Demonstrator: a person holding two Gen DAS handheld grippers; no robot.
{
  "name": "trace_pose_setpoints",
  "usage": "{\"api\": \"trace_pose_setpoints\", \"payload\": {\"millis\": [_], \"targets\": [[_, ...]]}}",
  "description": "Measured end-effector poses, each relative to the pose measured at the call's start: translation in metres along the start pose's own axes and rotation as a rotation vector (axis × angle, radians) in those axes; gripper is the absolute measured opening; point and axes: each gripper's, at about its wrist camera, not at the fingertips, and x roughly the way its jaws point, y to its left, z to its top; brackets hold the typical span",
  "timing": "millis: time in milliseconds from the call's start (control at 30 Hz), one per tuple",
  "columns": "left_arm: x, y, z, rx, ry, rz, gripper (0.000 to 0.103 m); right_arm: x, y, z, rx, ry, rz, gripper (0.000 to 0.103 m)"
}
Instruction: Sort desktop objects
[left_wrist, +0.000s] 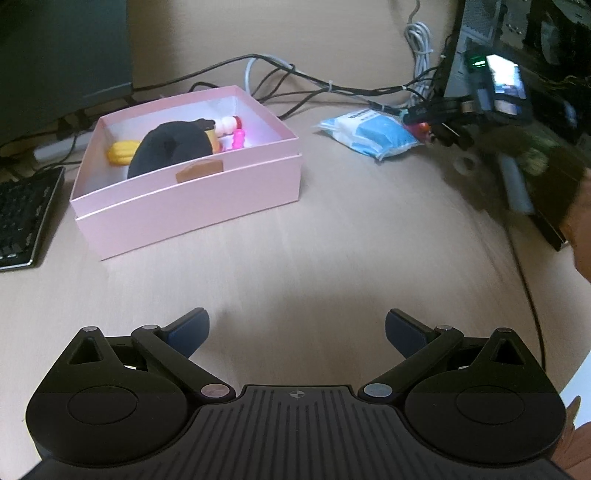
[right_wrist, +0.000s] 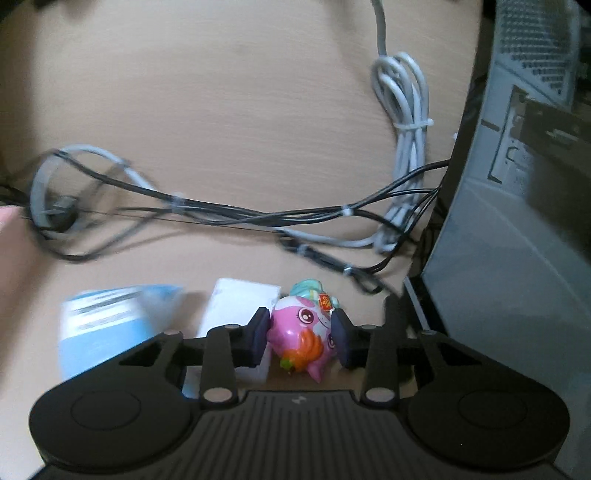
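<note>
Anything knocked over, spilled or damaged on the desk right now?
Nothing stands out. The pink box sits flat with toys inside, the blue packet looks intact, and the right claw grips the pink toy.

I see box (left_wrist: 192, 177) left-centre on counter (left_wrist: 295, 258); packet (left_wrist: 373, 134) upper right; keyboard (left_wrist: 26, 214) far left.

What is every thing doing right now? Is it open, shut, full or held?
Left gripper: open, holding nothing, above the bare desk.
Right gripper: shut on the pink toy.
Pink toy: held between the two pads, tilted.
Pink box: open, no lid on, toys inside.
Black thing: lying in the box.
Blue packet: lying flat on the desk.
Grey cable: coiled and tied.
</note>
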Motion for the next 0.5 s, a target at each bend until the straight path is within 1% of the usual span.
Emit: {"api": "trace_pose_setpoints", "payload": {"millis": [33, 67, 100, 133, 167, 200, 233, 267, 300, 333, 400, 433, 500], "targets": [[0.001, 0.000, 0.000, 0.001, 0.003, -0.002, 0.103, -0.012, 0.001, -0.002, 0.010, -0.005, 0.074, 0.036], [0.002, 0.000, 0.000, 0.002, 0.007, -0.004, 0.103, -0.027, 0.001, -0.005, 0.020, -0.006, 0.177, 0.037], [0.003, 0.000, 0.000, 0.002, 0.011, -0.006, 0.103, -0.037, 0.001, -0.008, 0.024, -0.023, 0.222, 0.037], [0.004, 0.000, 0.000, 0.001, 0.015, -0.007, 0.103, -0.047, 0.002, -0.010, 0.015, -0.049, 0.222, 0.039], [0.005, 0.000, 0.000, 0.000, 0.017, -0.008, 0.103, -0.051, 0.004, -0.010, 0.000, -0.075, 0.179, 0.041], [0.006, 0.000, -0.001, -0.001, 0.020, -0.010, 0.103, -0.053, 0.004, -0.010, -0.018, -0.103, 0.093, 0.041], [0.006, 0.000, -0.001, -0.002, 0.023, -0.013, 0.103, -0.047, 0.003, -0.010, -0.034, -0.112, -0.001, 0.041], [0.006, 0.000, -0.001, -0.002, 0.025, -0.015, 0.103, -0.038, 0.002, -0.010, -0.059, -0.106, -0.122, 0.041], [0.006, 0.000, -0.002, 0.000, 0.025, -0.017, 0.103, -0.027, 0.000, -0.010, -0.080, -0.091, -0.202, 0.041], [0.006, 0.001, -0.002, 0.002, 0.025, -0.018, 0.103, -0.018, -0.003, -0.011, -0.090, -0.074, -0.249, 0.041], [0.005, 0.002, -0.002, 0.001, 0.026, -0.015, 0.103, 0.004, -0.008, -0.013, -0.110, -0.032, -0.315, 0.040], [0.004, 0.003, -0.003, -0.003, 0.028, -0.012, 0.103, 0.015, -0.008, -0.014, -0.138, -0.022, -0.360, 0.040], [0.003, 0.006, -0.005, -0.014, 0.031, -0.002, 0.103, 0.032, -0.008, -0.017, -0.191, -0.001, -0.413, 0.040]]}}
